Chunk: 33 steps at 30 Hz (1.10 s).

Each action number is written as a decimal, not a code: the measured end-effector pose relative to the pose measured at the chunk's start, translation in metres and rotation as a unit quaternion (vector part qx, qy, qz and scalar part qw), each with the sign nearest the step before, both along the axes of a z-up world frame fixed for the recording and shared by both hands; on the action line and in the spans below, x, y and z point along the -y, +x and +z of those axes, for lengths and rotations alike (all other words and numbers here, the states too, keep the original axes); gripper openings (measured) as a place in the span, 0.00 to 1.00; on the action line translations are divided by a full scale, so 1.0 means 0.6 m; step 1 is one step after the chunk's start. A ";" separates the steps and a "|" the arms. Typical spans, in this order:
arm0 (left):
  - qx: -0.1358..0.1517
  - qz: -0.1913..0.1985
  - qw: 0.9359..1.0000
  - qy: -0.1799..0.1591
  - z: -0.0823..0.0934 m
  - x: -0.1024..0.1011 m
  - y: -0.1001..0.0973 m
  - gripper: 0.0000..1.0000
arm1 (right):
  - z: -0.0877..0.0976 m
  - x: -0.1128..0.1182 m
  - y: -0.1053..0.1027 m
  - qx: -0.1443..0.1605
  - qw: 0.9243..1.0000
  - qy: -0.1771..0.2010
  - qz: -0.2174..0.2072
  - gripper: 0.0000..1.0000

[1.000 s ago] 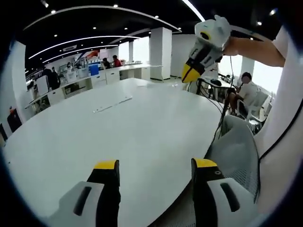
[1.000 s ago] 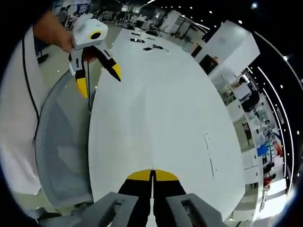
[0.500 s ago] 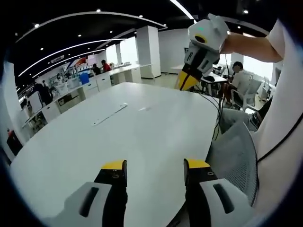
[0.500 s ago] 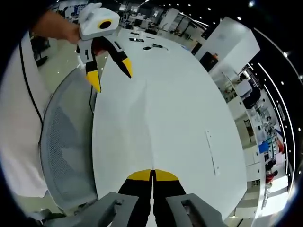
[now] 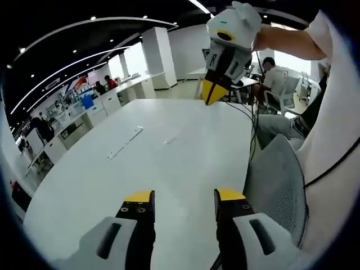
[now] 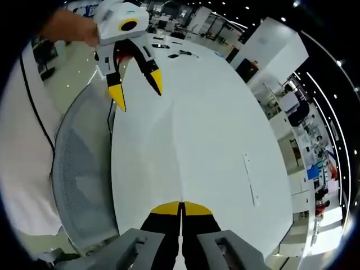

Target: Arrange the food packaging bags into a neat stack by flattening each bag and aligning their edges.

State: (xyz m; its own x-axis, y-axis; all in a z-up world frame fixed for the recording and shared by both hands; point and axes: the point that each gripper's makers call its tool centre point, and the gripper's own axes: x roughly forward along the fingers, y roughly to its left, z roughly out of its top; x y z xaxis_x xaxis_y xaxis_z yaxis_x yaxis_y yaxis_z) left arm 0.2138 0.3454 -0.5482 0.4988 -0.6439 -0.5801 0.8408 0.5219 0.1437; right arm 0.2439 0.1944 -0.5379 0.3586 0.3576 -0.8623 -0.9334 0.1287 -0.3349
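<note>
Black, yellow-tipped fingers (image 5: 138, 216) on grey-white bodies; white sleeve (image 5: 329, 39).

The table (image 5: 169, 152) looks smooth, white and faintly glossy; the chair (image 5: 278, 180) back is grey mesh.

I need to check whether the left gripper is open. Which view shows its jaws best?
The right gripper view: the whole left gripper hangs over the white table's edge, yellow-tipped jaws spread, nothing between. The left gripper view shows its own jaws from behind, left gripper, also parted.

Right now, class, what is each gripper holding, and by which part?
Nothing. The left gripper is open and empty; the right gripper is shut on nothing.
</note>
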 end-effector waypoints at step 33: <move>0.024 -0.078 0.994 0.074 0.067 0.024 0.038 0.23 | 0.033 0.002 -0.014 0.003 0.999 -0.028 0.019 0.00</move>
State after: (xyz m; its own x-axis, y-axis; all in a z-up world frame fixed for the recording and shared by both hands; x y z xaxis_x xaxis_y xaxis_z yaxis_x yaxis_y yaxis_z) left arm 0.2365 0.3311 -0.5077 0.4280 -0.6256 -0.6522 0.9006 0.3552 0.2504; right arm 0.2356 0.1935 -0.5179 0.3513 0.3217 -0.8793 -0.9351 0.0743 -0.3464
